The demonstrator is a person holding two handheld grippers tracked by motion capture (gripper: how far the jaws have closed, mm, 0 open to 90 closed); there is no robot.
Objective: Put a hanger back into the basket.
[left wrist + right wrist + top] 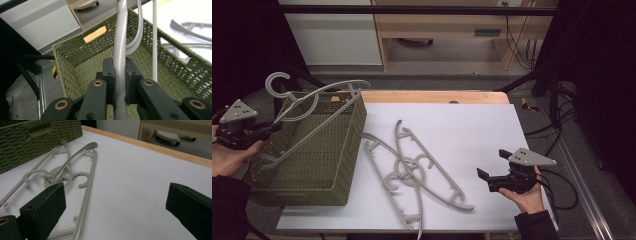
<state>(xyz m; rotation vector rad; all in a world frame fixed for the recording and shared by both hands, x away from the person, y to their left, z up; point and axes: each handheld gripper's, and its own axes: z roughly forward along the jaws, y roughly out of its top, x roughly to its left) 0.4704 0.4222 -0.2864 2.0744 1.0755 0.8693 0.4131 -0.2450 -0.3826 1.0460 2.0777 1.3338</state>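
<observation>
The left gripper point(119, 82) is clamping a grey plastic hanger point(120, 45) by its arm, straight ahead over the woven basket point(343, 165). It's looking light, stiff, slick (grab the flat arm). The right gripper point(493, 164) is hanging open, two more hangers point(62, 175) lying ahead-left.

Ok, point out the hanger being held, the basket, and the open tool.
held hanger point(120, 42), left gripper view, on its grey bar above the jaws.
basket point(354, 131), high view, on its right wall.
right tool point(493, 164), high view, midway between its tips.
</observation>
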